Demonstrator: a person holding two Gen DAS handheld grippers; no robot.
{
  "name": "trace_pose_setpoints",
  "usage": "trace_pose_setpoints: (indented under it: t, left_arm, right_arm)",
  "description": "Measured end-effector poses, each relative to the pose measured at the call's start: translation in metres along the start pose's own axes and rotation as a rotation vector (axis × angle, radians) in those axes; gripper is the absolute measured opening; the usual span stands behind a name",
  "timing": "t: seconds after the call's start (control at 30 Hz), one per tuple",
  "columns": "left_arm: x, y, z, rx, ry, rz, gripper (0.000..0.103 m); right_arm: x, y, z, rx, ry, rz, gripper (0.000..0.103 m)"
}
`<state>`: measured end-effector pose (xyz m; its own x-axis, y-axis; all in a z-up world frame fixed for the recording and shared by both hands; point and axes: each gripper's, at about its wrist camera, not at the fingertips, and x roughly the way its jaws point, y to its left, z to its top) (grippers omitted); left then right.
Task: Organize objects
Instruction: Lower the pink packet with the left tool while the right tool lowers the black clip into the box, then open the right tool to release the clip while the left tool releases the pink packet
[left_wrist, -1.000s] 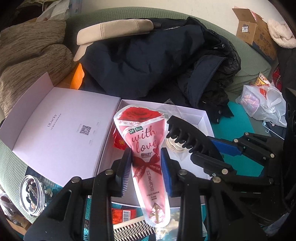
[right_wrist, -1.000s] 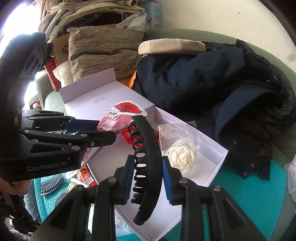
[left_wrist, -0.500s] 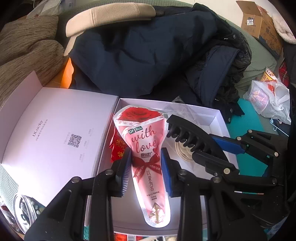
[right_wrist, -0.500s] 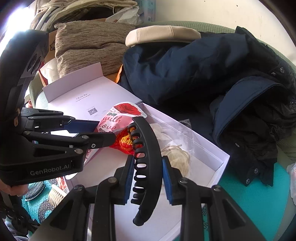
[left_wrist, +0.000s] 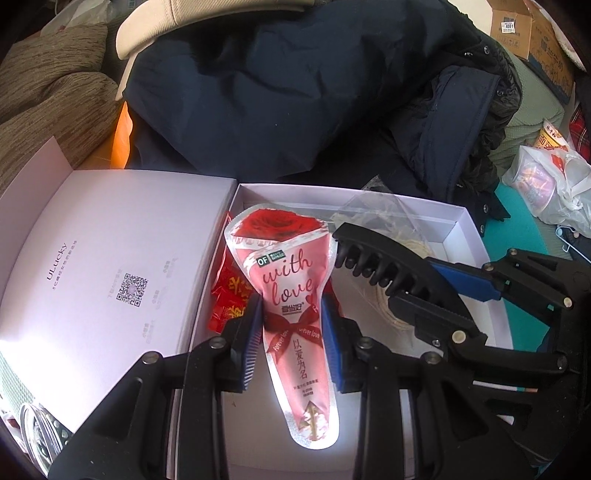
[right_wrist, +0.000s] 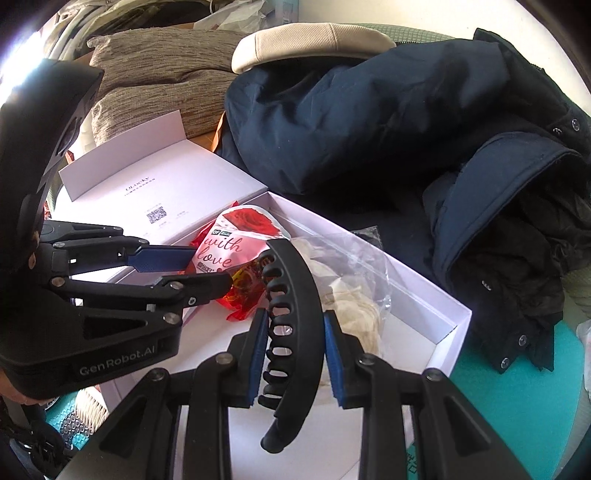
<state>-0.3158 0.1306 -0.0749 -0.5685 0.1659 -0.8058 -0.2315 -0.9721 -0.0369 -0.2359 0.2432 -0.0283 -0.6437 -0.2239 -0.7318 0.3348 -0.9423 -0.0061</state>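
My left gripper (left_wrist: 291, 325) is shut on a pink rose-printed "with love" pouch (left_wrist: 291, 295), held just above the open white box (left_wrist: 469, 225). The pouch (right_wrist: 229, 243) also shows in the right wrist view, with the left gripper (right_wrist: 207, 269) at its side. My right gripper (right_wrist: 295, 339) is shut on a black claw hair clip (right_wrist: 291, 317), over the box (right_wrist: 450, 321). That clip (left_wrist: 388, 266) reaches in from the right in the left wrist view. Inside the box lie red candy wrappers (left_wrist: 229, 295) and a cream fabric flower in a clear bag (right_wrist: 354, 306).
The box's white lid (left_wrist: 110, 266) lies open flat to the left. A dark navy coat (left_wrist: 295, 92) is heaped behind the box. Brown cushions (right_wrist: 155, 66) sit at the far left, a plastic bag (left_wrist: 546, 181) at the right on a teal mat (right_wrist: 509, 387). A comb (right_wrist: 88, 410) lies at the lower left.
Both grippers have sunk and moved forward over the box with their loads. The box and coat now look larger and nearer. Neither grip has changed.
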Motion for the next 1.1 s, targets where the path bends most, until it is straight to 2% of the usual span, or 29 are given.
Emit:
trace_pose_setpoints:
  t: [0.43,0.67,0.73,0.8,0.83,1.1]
  left_arm:
    - [0.02,-0.003,-0.009,0.009,0.045,-0.018,0.035]
    - [0.019,-0.006,-0.014,0.012,0.044,-0.003,0.036]
    - [0.017,-0.005,-0.015,0.011,0.041,-0.004,0.036]
    - [0.014,-0.005,-0.016,0.014,0.047,-0.005,0.035]
    - [0.013,-0.005,-0.016,0.016,0.047,-0.007,0.035]
    - [-0.008,-0.003,-0.016,0.008,0.021,0.009,0.036]
  right_arm:
    - [0.014,-0.007,-0.003,0.02,0.049,-0.059,0.029]
    - [0.012,-0.009,-0.004,0.024,0.061,-0.093,0.029]
    - [0.008,-0.01,-0.004,0.032,0.057,-0.104,0.031]
    - [0.004,-0.011,-0.005,0.036,0.055,-0.118,0.043]
    - [0.003,-0.011,-0.005,0.036,0.058,-0.126,0.044]
    - [-0.015,-0.012,-0.001,0.049,0.033,-0.149,0.045]
